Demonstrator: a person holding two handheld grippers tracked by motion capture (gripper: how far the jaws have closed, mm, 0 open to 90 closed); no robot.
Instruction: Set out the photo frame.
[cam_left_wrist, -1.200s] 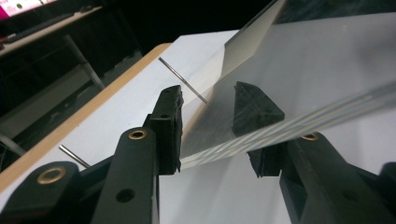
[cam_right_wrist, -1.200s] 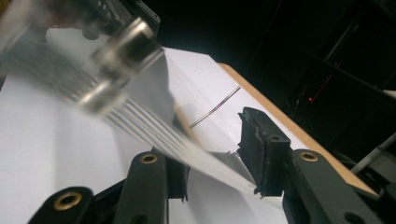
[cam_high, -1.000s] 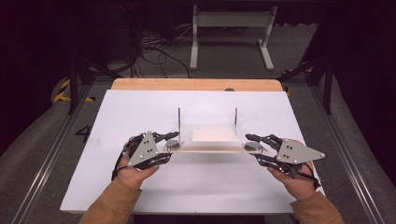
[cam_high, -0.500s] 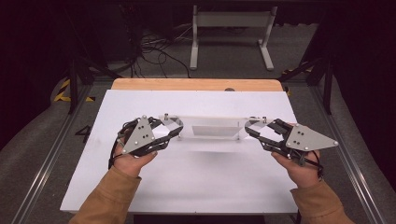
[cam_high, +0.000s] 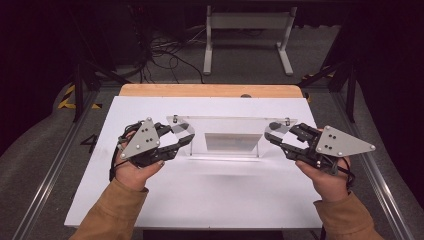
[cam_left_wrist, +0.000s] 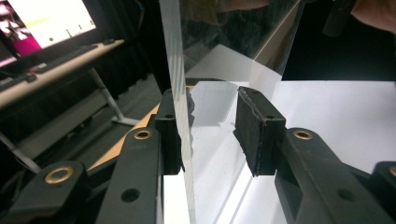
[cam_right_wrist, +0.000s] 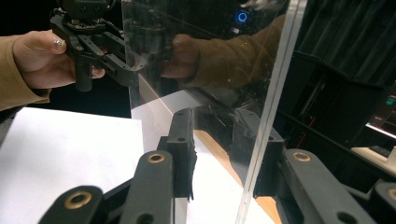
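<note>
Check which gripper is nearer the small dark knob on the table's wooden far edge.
Right. The right gripper is just nearside and right of the knob; the left gripper is farther off, at the clear stand's left end.

Two sets of black tongs, one in each hand. The left tongs (cam_high: 186, 141) carry a grey three-cornered plate on top, dotted with small dark screws; the right tongs (cam_high: 270, 137) wear the same plate. Brass-coloured rivets gleam at the pivots of the black linkage arms, and thick black pads face each other at the tips. A thin black cable loops under the left hand (cam_high: 134, 170). Both sleeves are tan-brown, snug at the wrists.
</note>
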